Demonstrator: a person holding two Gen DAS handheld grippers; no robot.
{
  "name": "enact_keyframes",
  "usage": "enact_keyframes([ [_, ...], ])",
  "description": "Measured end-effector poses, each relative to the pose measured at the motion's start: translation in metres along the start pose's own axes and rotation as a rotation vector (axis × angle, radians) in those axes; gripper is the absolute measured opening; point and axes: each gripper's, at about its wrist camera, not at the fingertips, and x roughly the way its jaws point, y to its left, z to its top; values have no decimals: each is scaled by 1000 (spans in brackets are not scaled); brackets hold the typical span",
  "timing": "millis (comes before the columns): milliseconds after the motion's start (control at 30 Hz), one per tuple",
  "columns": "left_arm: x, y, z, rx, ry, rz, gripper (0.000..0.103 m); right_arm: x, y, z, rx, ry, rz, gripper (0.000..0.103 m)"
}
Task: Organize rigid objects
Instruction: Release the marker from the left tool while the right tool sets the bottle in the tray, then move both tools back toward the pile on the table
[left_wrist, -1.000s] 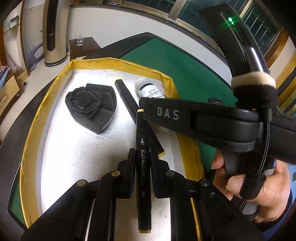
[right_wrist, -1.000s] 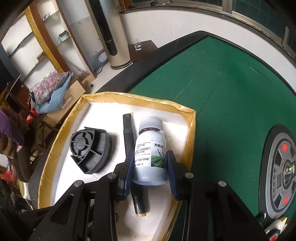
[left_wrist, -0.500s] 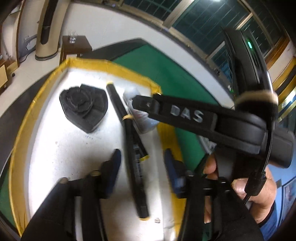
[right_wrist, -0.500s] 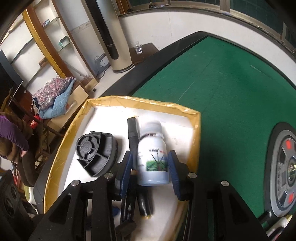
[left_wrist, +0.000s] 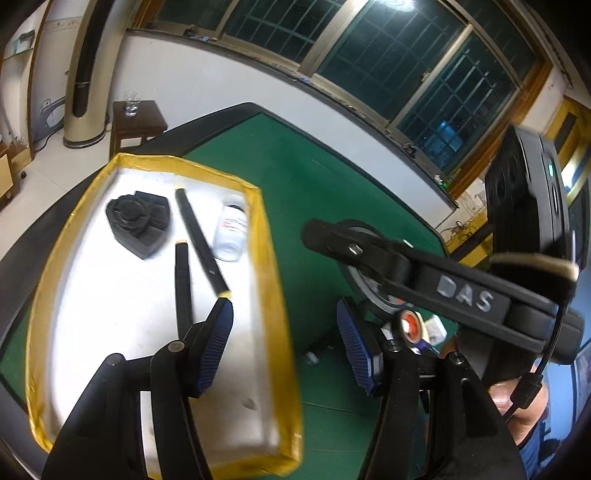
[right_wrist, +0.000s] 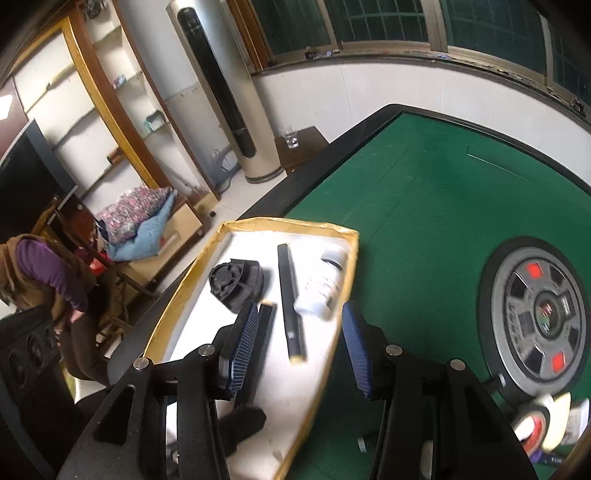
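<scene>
Bottle (right_wrist: 323, 286) lies ahead of spread fingers (right_wrist: 242, 345) (untouched).

A lived-in room of a home, fitted for games. A green-felt mahjong table (right_wrist: 436, 206) with a black rim and a round central control panel (right_wrist: 543, 314) fills the foreground. Behind it stand a tall tower air conditioner (right_wrist: 225, 92), a small dark wooden side table (left_wrist: 135, 118) bearing a drinking glass (left_wrist: 131, 102), and wall shelving with yellow-wood frames (right_wrist: 92, 92) (a few small items on the shelves, too small to identify). Folded quilts and bedding (right_wrist: 140, 221) lie piled on a low cabinet. Barred windows (left_wrist: 424, 62) run along the white wall. A person in purple sleeves (right_wrist: 44, 273) bends at the left edge.
</scene>
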Motion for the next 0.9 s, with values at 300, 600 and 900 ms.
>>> enact_keyframes([
  [300,1,-75,-44,137,46,-108,58,-94,-99,-73,50,-92,34,43],
  [600,46,-137,-74,374,173,-76,58,-164,-229,-143,190,-203,-32,49],
  [900,102,-111,-10,322,217,83,56,-164,-257,-155,345,-199,116,49],
])
